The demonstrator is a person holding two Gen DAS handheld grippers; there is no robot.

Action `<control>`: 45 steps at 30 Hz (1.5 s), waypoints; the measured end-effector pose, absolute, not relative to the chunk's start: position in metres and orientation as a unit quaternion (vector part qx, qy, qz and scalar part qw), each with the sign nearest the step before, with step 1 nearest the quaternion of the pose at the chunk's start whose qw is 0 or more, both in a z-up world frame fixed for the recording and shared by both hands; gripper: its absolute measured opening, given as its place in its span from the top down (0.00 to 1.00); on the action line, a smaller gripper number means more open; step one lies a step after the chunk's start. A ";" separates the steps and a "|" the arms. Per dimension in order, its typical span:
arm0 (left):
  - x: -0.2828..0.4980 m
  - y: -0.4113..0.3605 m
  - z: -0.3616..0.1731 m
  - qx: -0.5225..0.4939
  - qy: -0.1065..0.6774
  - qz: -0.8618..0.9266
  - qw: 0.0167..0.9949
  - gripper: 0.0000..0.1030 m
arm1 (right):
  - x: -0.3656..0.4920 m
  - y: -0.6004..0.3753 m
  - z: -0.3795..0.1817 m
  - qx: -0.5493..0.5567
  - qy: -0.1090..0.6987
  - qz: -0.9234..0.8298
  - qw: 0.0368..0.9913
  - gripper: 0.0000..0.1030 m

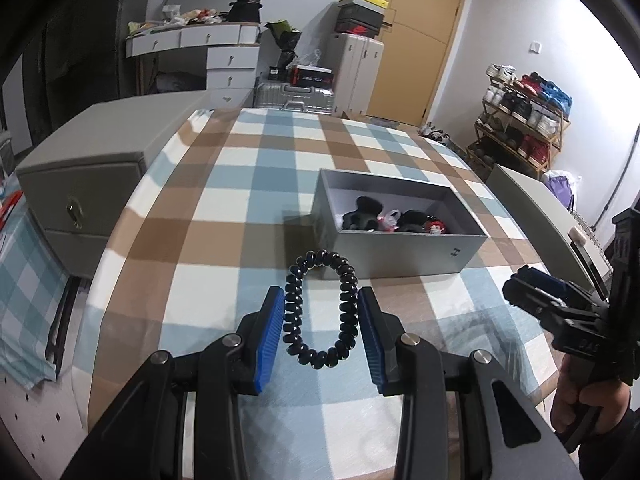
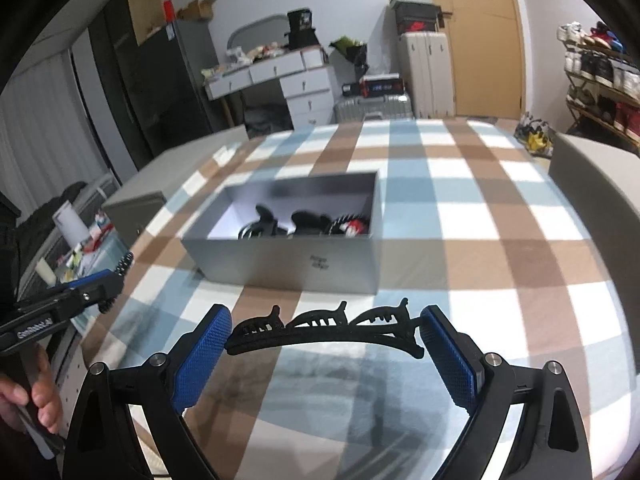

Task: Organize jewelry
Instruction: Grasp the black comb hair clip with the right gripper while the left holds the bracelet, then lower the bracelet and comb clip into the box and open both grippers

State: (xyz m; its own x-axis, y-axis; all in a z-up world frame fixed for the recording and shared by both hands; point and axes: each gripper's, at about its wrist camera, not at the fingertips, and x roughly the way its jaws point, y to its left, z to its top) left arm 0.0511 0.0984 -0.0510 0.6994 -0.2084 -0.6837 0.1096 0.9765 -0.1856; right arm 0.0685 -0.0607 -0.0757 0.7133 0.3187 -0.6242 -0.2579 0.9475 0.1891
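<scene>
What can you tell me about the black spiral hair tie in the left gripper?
The black spiral hair tie is a glossy coil, plastic by the look of it, closed into one loop. The left gripper is shut on it, blue pads pressing its two sides so the loop is squeezed into a tall oval. It is lifted off the checked tablecloth, in front of the open grey box. In the right wrist view only a bit of coil shows.
</scene>
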 end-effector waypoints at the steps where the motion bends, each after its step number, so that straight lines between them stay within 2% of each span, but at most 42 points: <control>1: 0.053 0.096 -0.049 -0.063 0.376 -0.087 0.920 0.70 | 0.068 -0.064 -0.073 0.046 0.340 0.157 0.926 0.07; 25: 0.117 0.055 -0.037 -0.040 0.364 -0.120 0.923 0.70 | 0.100 -0.061 -0.041 0.027 0.258 0.232 0.937 0.07; 45: 0.158 0.045 -0.052 -0.046 0.382 -0.137 0.913 0.69 | 0.183 -0.042 -0.056 0.089 0.313 0.259 0.909 0.07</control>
